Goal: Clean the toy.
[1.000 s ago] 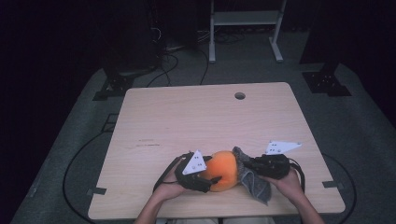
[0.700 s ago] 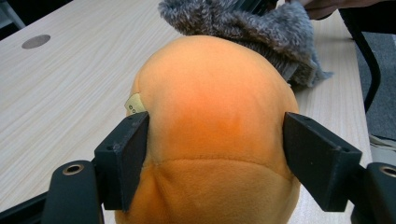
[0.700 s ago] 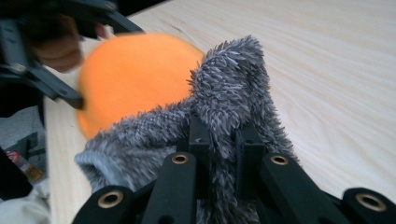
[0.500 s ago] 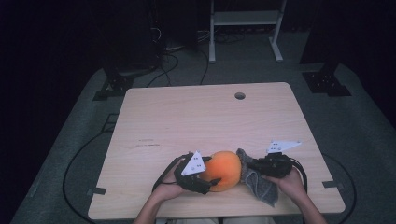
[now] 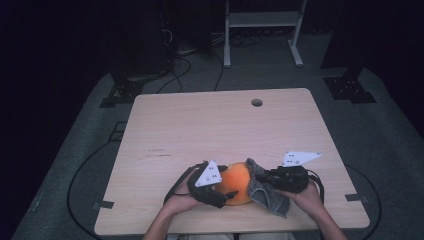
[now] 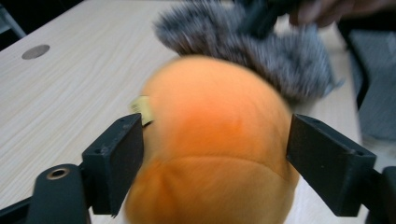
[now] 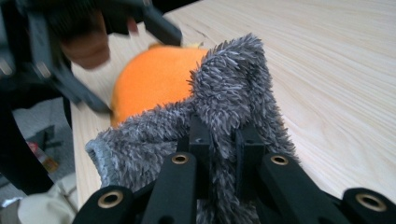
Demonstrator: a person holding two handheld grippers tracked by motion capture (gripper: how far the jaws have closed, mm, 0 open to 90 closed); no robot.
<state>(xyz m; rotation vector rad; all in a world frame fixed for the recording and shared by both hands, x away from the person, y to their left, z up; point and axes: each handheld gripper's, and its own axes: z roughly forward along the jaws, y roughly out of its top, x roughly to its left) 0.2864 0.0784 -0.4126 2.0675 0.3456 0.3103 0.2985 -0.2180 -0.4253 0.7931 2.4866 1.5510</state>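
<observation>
Your right gripper (image 7: 219, 140) is clenched on the cloth (image 7: 233, 88). Your left gripper (image 6: 215, 154) has just been opening, released around the ball (image 6: 215, 140); steady it, wipe gently.

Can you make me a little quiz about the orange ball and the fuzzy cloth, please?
1. True or false: the right claw is shut on the grey cloth.
2. What sits between the pads of the left claw? A) the orange ball B) a cup C) a spoon
3. Fill in: the cloth lies against the ball's ____ side, seen from above.

Key: 1 true; 2 A; 3 right
</observation>
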